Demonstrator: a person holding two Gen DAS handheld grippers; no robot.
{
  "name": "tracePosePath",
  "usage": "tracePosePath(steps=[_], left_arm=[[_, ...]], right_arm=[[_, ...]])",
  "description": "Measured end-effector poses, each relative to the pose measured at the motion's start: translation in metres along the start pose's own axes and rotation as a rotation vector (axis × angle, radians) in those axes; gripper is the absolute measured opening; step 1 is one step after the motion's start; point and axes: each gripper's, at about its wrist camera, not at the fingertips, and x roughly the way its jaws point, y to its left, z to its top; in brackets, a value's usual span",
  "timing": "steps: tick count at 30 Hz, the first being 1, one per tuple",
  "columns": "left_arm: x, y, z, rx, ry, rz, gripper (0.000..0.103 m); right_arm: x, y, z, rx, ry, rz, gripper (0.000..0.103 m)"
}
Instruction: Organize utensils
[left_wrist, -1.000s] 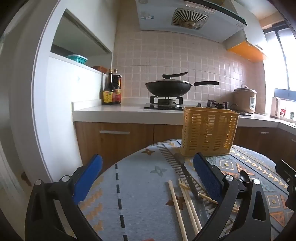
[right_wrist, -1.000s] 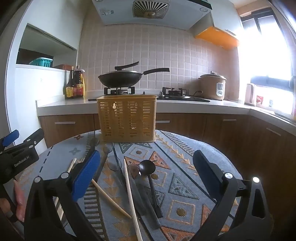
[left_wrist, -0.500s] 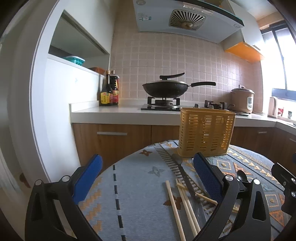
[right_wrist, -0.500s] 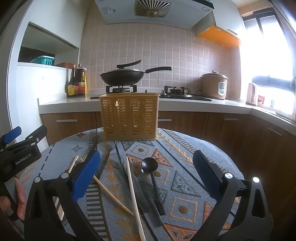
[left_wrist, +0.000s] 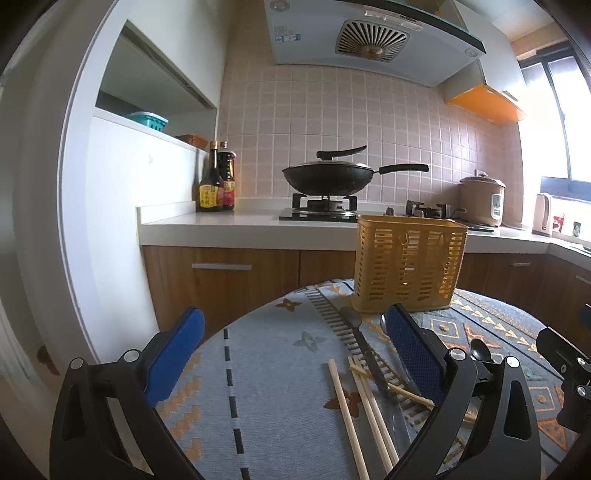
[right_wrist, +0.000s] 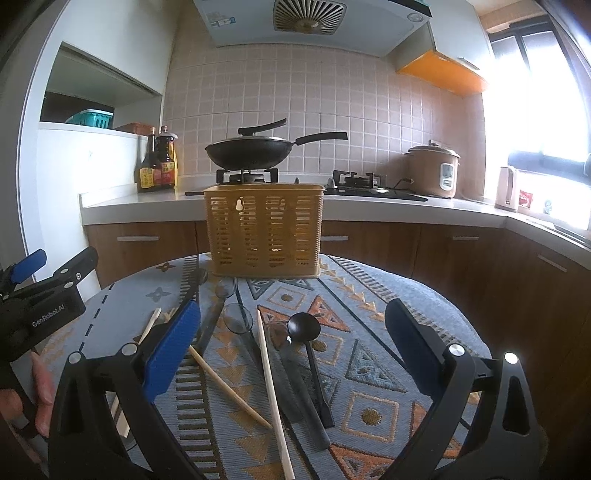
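Both grippers are spread wide with nothing between the blue pads. The left gripper hangs over the near-left part of the table, above bare cloth, with the loose chopsticks lying just inside its right finger. The right gripper sits over the middle of the pile, and from its camera you can see the left one off at the left edge, with a bit of the person's hand wrapped round its handle.

Under the right gripper it's a proper jumble: a black spoon with its bowl pointing toward the basket, a long pale chopstick running beside it toward the camera, another chopstick crossing at an angle to the left, a couple of dark flat-handled pieces overlapping, and two clear-looking spoons further back. Can't tell exactly what the dark flat ones are.

The yellow slotted basket stands upright at the far side of the round table, on the patterned blue cloth, well apart from both grippers. Looks like nothing's poking out of the top.

Behind it there's a kitchen counter with a black wok on the stove, two sauce bottles on the left and a rice cooker on the right.
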Motion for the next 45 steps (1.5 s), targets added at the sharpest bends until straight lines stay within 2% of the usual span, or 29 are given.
tracePosePath(steps=[45], left_arm=[[0.0004, -0.0017, -0.0003, 0.003, 0.009, -0.012, 0.095]], right_arm=[[0.0000, 0.0012, -0.0017, -0.008, -0.006, 0.006, 0.095]])
